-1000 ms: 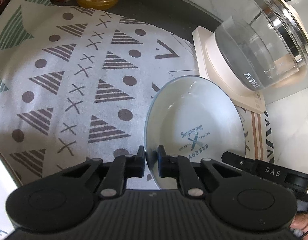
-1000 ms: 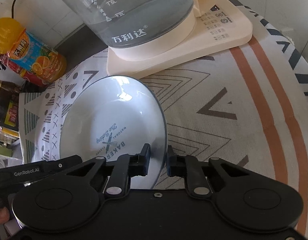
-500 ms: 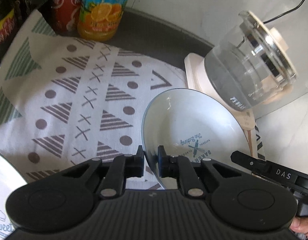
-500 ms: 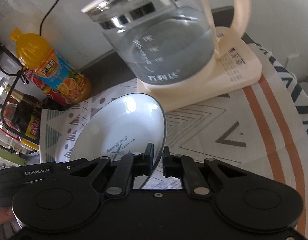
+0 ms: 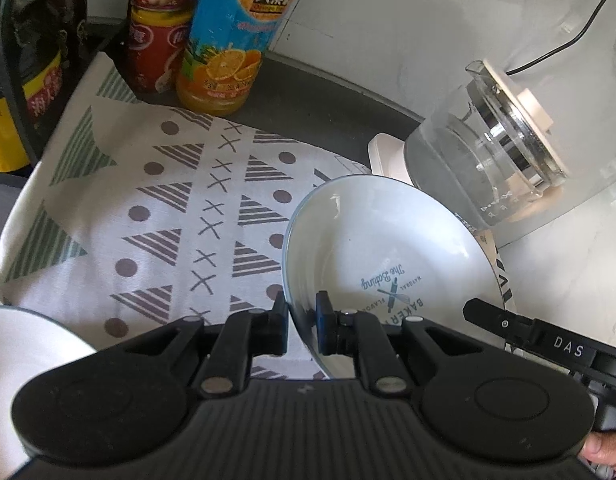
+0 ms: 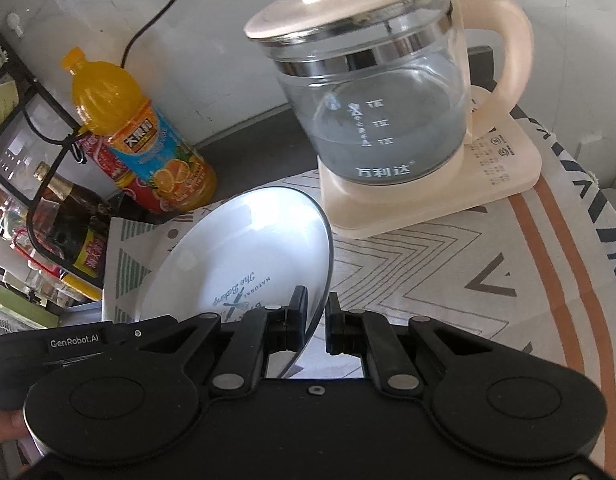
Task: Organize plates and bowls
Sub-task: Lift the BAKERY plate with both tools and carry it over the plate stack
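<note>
Cloth point(image 5: 156, 216) covers the counter, with the kettle point(image 6: 387, 92) close behind and bottles point(image 5: 224, 40) to the left, so carry the bowl point(image 5: 387, 248) level and clear of both. It hangs tilted above the cloth, off the surface. Left gripper point(image 5: 302, 326) is clamped on its left rim, right gripper point(image 6: 316, 324) on the opposite rim. Move both hands together, or the thin rim may twist out of the pads.

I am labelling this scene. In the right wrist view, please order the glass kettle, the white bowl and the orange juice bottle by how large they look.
1. glass kettle
2. white bowl, but it is nearer the camera and partly hidden, so its place against the kettle is unsure
3. orange juice bottle
</note>
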The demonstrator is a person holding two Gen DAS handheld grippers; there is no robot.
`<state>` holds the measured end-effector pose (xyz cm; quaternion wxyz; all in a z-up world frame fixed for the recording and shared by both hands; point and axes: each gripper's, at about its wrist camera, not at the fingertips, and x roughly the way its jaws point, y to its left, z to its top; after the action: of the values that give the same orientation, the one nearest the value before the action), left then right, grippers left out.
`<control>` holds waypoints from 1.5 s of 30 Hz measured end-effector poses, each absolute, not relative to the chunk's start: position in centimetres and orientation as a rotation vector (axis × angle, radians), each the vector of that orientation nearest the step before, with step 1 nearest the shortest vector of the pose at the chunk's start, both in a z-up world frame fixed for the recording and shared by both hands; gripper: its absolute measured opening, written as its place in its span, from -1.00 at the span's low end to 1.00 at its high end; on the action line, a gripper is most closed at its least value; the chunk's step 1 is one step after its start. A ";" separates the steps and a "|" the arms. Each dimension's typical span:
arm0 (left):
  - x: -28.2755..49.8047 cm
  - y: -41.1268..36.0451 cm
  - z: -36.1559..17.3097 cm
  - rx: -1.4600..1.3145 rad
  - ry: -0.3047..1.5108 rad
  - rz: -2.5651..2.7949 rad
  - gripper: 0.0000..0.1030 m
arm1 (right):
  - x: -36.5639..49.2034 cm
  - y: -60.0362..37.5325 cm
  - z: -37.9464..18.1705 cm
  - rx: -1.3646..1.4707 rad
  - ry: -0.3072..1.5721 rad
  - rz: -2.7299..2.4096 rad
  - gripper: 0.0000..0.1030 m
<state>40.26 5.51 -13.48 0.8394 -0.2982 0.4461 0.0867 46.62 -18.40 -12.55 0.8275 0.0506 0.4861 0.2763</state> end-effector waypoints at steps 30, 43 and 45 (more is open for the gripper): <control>32.0 12.8 -11.1 -0.562 0.940 0.097 -0.78 | 36.5 -11.8 -11.0 0.166 0.989 0.514 -0.83; 27.4 15.9 -11.8 -0.553 0.953 0.096 -0.78 | 31.8 -8.6 -12.0 0.135 0.992 0.524 -0.82; 26.6 16.3 -12.2 -0.556 0.960 0.097 -0.78 | 30.9 -8.1 -12.3 0.118 0.993 0.530 -0.82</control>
<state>26.58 16.33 -12.15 0.8490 -0.2638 0.4556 0.0459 30.93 -8.11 -12.29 0.8441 0.0557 0.4704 0.2511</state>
